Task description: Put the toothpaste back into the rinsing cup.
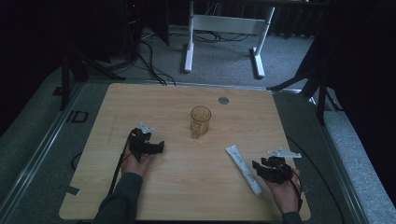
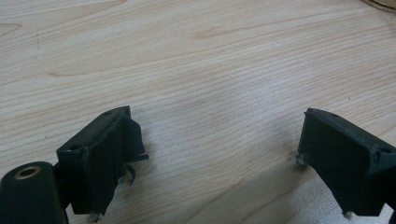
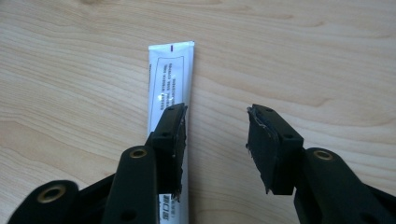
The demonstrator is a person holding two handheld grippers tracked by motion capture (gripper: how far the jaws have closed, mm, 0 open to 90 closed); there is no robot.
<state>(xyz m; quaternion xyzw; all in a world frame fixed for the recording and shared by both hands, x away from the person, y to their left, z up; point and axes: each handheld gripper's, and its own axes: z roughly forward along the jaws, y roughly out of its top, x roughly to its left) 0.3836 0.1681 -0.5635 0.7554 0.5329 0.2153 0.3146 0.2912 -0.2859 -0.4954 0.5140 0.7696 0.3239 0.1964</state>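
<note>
Probably picking up the white tube, lying lower right of centre: shift right gripper, wide open and empty, to straddle it; left gripper open, empty

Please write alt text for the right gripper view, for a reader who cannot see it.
A white tube lies flat on a wooden table, running under the left of two open black jaws of the right gripper. Between the jaws there is bare wood.
</note>
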